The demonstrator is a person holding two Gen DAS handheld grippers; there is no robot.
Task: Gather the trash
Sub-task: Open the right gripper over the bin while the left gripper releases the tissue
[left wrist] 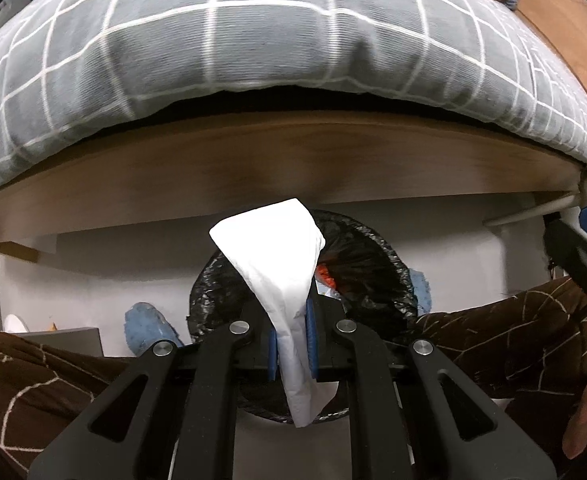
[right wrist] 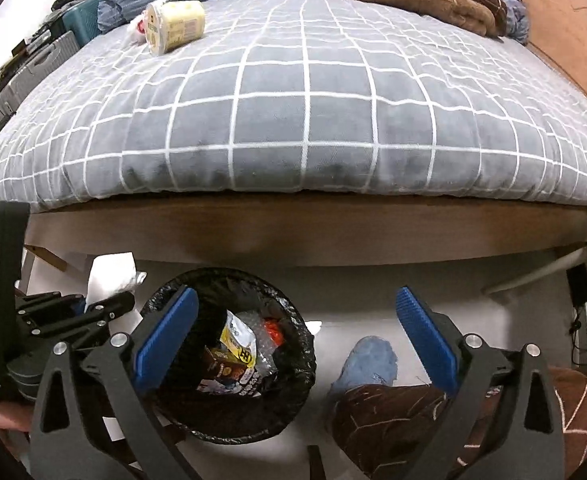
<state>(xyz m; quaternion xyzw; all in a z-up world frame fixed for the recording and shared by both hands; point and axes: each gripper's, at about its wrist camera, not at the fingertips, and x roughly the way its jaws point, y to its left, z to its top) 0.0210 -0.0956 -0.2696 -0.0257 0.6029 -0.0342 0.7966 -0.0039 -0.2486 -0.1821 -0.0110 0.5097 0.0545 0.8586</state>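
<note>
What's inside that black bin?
The bin holds a yellow packet, bubble wrap, something orange and printed wrappers. Anything deeper is covered.

Dim, soft indoor light; heavy fisheye bending, dark corners.

Both fisheye cameras look steeply down along their own fingers, facing the near long edge of a bed under a grey quilt with white grid lines (right wrist: 301,120). The left wrist view sits low and close above the round bin lined with a black plastic bag (left wrist: 377,280); the right wrist view sits higher and farther back. Both share the bin, the brown wooden bed rail (left wrist: 293,160) and the quilt's near edge.
</note>
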